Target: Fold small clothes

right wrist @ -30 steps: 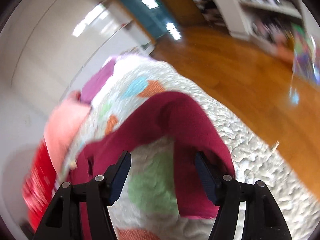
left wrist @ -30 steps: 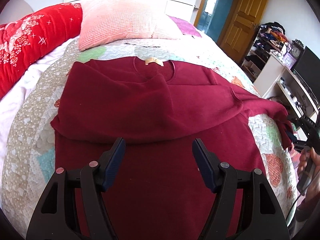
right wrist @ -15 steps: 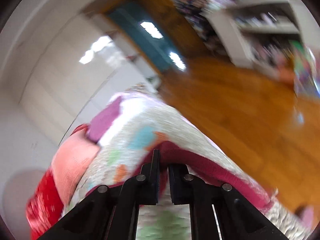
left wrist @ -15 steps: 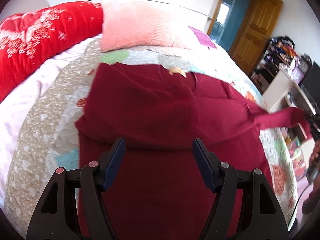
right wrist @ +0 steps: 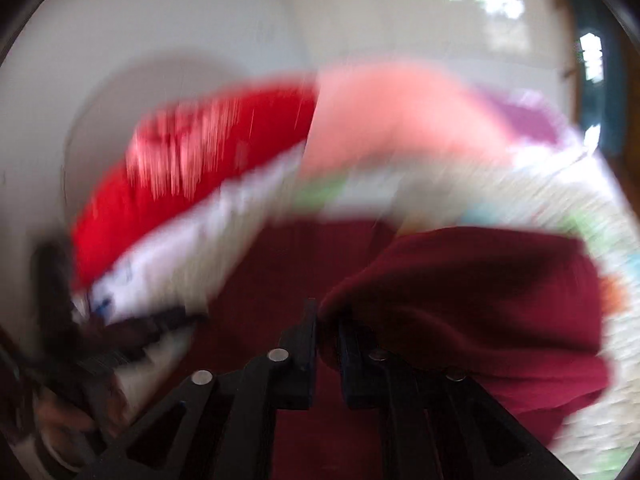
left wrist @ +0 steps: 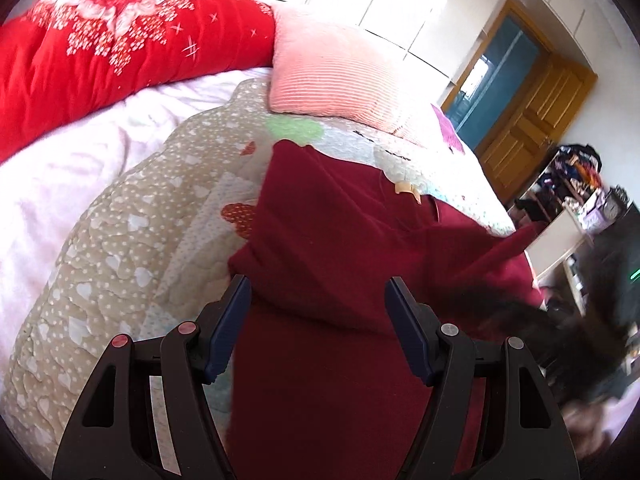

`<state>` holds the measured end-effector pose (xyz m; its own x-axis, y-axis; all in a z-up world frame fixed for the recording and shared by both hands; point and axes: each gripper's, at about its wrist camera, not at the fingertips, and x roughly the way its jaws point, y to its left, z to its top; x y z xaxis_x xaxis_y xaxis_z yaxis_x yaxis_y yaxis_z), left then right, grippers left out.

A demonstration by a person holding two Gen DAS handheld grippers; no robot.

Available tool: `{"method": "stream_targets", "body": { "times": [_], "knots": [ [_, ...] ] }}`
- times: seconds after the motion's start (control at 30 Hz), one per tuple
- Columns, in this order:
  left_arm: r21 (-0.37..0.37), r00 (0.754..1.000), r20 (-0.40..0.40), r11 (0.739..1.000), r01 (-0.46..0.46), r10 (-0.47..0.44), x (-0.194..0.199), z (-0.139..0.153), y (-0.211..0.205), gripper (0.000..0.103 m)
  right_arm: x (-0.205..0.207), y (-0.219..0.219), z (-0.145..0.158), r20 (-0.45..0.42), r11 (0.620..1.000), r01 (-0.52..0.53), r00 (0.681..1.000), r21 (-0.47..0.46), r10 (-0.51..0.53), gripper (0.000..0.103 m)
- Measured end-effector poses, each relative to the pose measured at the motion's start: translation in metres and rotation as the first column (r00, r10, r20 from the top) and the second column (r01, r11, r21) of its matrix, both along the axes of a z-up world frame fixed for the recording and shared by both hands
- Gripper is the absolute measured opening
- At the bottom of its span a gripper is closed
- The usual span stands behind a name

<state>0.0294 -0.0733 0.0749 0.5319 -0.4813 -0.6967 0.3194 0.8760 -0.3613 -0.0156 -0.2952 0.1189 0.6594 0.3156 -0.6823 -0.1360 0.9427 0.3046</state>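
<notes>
The maroon sweater (left wrist: pixel 320 248) lies on the patchwork quilt (left wrist: pixel 132 240), one sleeve already crossed over the chest; it looks soft, thick and limp, so expect it to drape and drag rather than hold a crease. Your right gripper (right wrist: pixel 328 324) is clamped on a fold of it, probably the other sleeve, though that view is heavily blurred. Grip near a cuff or a seam edge, where the knit bunches less. Your left gripper (left wrist: pixel 318 320) hangs wide open above the lower body of the sweater, holding nothing. The pink pillow (left wrist: pixel 340 76) and red duvet (left wrist: pixel 120 52) sit well beyond the collar. You have bare quilt to your left; on your right the bed edge is close.
</notes>
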Motion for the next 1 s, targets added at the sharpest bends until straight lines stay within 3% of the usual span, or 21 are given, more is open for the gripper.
{"method": "stream_targets", "body": {
  "times": [0.03,0.07,0.2,0.4,0.53,0.7,0.8,1.0],
  "knots": [
    [-0.005,1.0,-0.001,1.0,0.001,-0.001,0.001,0.0,0.002,0.069,0.007,0.008,-0.012,-0.043,1.0,-0.021,0.999,0.003,0.022,0.032],
    [-0.007,1.0,0.004,1.0,0.004,-0.004,0.001,0.001,0.004,0.069,0.008,0.014,-0.024,-0.075,0.999,-0.038,0.996,0.023,0.039,0.036],
    [-0.018,1.0,-0.001,1.0,0.009,-0.009,0.003,0.0,0.002,0.069,-0.016,0.003,-0.021,-0.049,0.998,-0.04,0.998,0.053,0.042,0.043],
    [-0.014,0.999,-0.003,0.999,0.043,-0.043,-0.003,-0.002,-0.014,0.069,-0.037,-0.038,-0.008,-0.022,0.995,0.071,0.997,0.063,-0.069,0.054],
    [0.013,0.999,0.017,0.999,0.05,-0.05,-0.004,-0.001,-0.014,0.069,-0.011,-0.04,-0.015,-0.063,0.985,0.12,0.992,0.128,-0.112,0.054],
    [-0.001,0.996,0.033,0.997,0.081,-0.081,-0.003,0.002,-0.003,0.069,0.025,-0.004,0.02,0.073,0.983,0.022,0.997,0.183,-0.036,0.055],
    [-0.005,0.995,0.024,0.996,0.093,-0.093,0.0,0.001,-0.002,0.07,0.039,0.01,0.035,0.094,0.977,-0.041,0.995,0.211,0.021,0.055],
    [0.01,0.998,-0.014,0.998,0.066,-0.066,0.007,-0.005,-0.005,0.069,-0.001,-0.018,0.04,0.117,0.991,0.029,0.992,0.134,-0.045,0.056]
  ]
}}
